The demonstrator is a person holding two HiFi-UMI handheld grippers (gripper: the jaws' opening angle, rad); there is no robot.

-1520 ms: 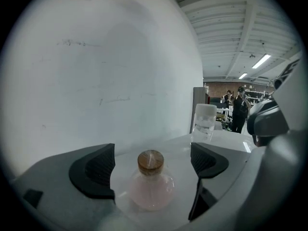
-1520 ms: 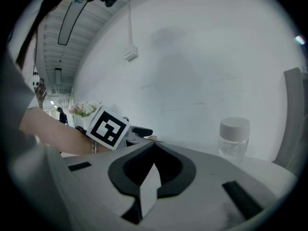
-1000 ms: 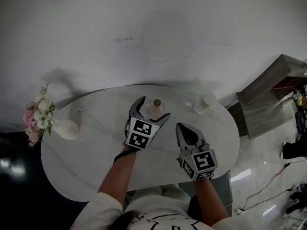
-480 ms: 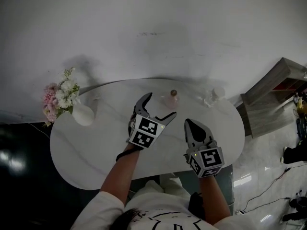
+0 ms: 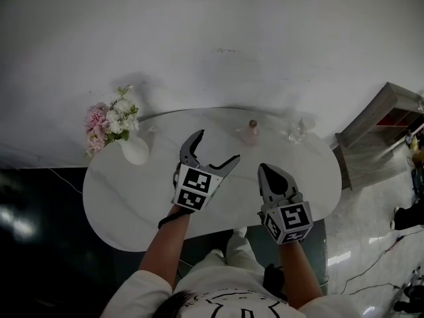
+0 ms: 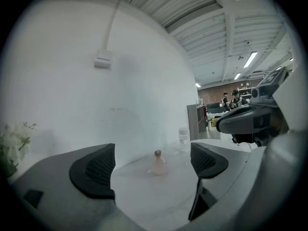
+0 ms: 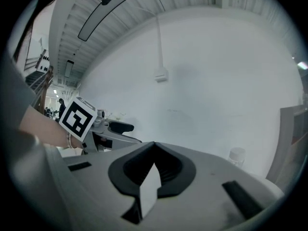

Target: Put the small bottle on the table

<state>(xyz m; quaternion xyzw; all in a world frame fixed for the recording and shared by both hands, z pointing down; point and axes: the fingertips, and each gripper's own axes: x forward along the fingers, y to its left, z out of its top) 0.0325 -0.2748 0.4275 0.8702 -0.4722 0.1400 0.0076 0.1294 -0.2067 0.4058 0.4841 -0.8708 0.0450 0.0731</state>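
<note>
One small pale-pink bottle [image 5: 250, 132] with brown cap, upright on white oval counter [image 5: 132, 197]: probably light, slick, breakable; grasp mid-body. Left tongs [image 5: 217, 146] wide, right tongs [image 5: 266, 169] closed, both empty.

White table [image 5: 132, 197], smooth with a soft sheen, faintly veined like marble. At its twelve o'clock edge, the small bottle [image 5: 250, 133] looks frosted, translucent pink. At ten o'clock, a smooth white vase [image 5: 134, 151]. The left gripper [image 5: 217, 146] has matt dark pads [image 6: 94, 170], finely ribbed. At three o'clock, a grey wood-grain cabinet [image 5: 381, 128].
</note>
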